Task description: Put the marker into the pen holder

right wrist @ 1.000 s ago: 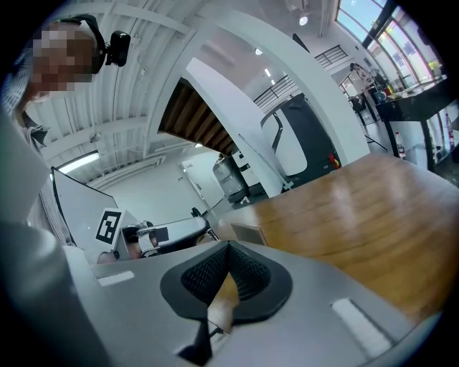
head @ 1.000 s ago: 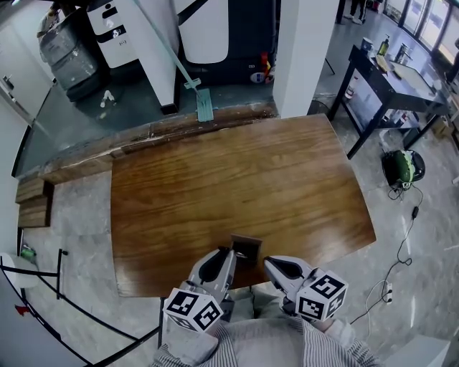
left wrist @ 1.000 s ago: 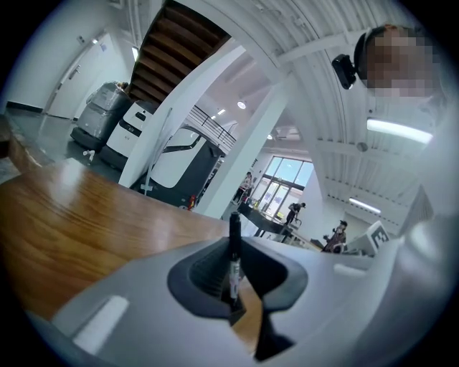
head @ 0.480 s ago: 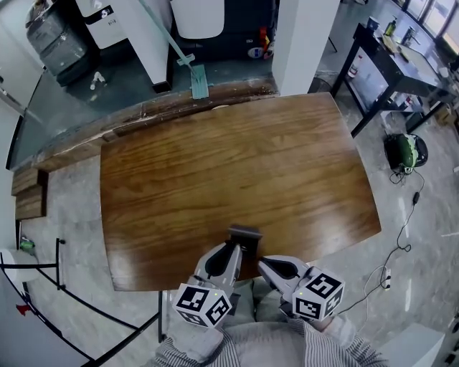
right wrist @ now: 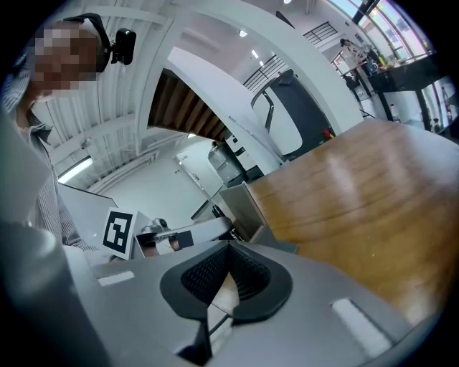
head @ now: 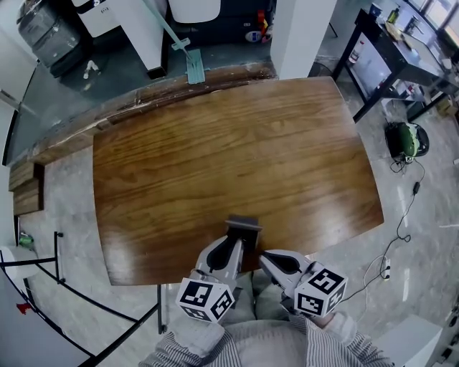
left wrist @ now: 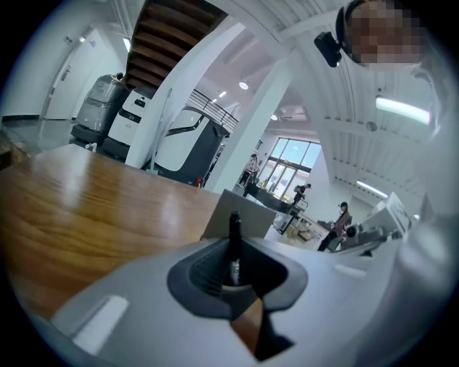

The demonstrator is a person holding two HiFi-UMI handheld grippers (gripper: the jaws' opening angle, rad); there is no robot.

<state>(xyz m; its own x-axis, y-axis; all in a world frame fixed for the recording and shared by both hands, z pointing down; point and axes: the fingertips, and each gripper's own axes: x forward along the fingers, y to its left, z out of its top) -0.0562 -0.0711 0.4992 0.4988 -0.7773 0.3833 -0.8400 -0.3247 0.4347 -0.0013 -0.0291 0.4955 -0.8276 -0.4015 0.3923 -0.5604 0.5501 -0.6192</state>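
Note:
A grey box-shaped pen holder [head: 244,228] stands at the near edge of the wooden table [head: 229,158]. Just behind it, toward me, my left gripper [head: 231,249] is shut on a black marker [left wrist: 234,238] that stands upright between the jaws. In the left gripper view the pen holder [left wrist: 252,213] rises straight behind the marker. My right gripper [head: 271,260] hovers beside the holder's right, shut with nothing in it. The right gripper view has the pen holder [right wrist: 242,208] at centre left, and the right gripper [right wrist: 226,281] has its jaws pressed together.
A mop [head: 188,64] and white machines [head: 107,18] stand on the floor past the table's far edge. A black workbench [head: 401,54] and a green device [head: 406,140] with cables lie to the right. A black stand [head: 57,272] sits at lower left.
The head view has shifted, so the table sits higher and more to the left. Both grippers keep nearly the same places by the pen holder, the left still shut on the marker.

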